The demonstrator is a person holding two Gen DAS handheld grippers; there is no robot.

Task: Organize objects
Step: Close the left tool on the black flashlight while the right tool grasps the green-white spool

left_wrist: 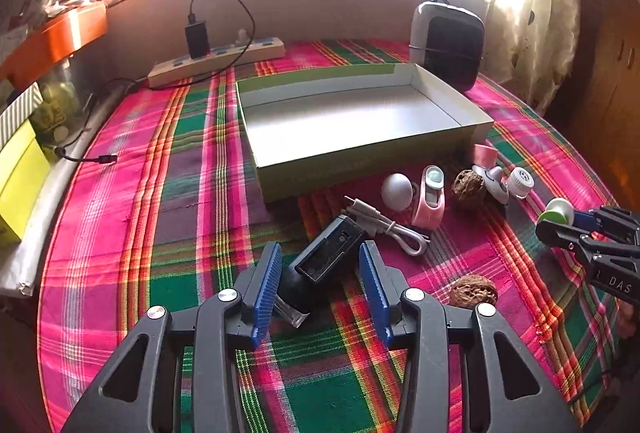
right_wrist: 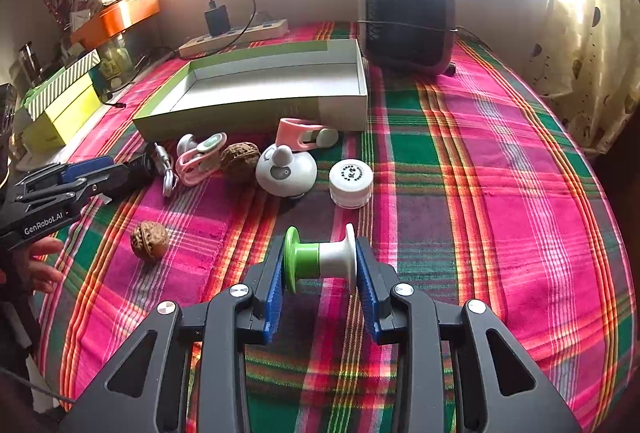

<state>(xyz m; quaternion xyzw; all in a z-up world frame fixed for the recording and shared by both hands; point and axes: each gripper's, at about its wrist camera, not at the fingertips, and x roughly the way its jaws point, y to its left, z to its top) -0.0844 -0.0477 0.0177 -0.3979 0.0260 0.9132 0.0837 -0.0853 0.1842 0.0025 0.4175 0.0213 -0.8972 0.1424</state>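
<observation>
An open shallow cardboard box (left_wrist: 472,129) (right_wrist: 224,117) lies on the plaid cloth. My left gripper (left_wrist: 320,257) is open, its blue pads on either side of a black device (left_wrist: 328,253) without gripping it. It also shows in the right wrist view (right_wrist: 92,169). My right gripper (right_wrist: 320,257) is shut on a green-and-white spool (right_wrist: 320,259), held above the cloth; it also shows in the left wrist view (left_wrist: 560,221). Two walnuts (left_wrist: 473,291) (left_wrist: 468,187), a white cable (left_wrist: 384,225), a pink clip (left_wrist: 431,197), a white ball (left_wrist: 397,191) and a white jar (right_wrist: 351,183) lie in front of the box.
A dark fan heater (right_wrist: 406,19) stands behind the box on the right. A power strip with a black charger (left_wrist: 216,59) lies at the back. Yellow boxes (left_wrist: 20,177) and an orange tray (left_wrist: 60,37) line the left edge. A curtain (left_wrist: 548,33) hangs on the right.
</observation>
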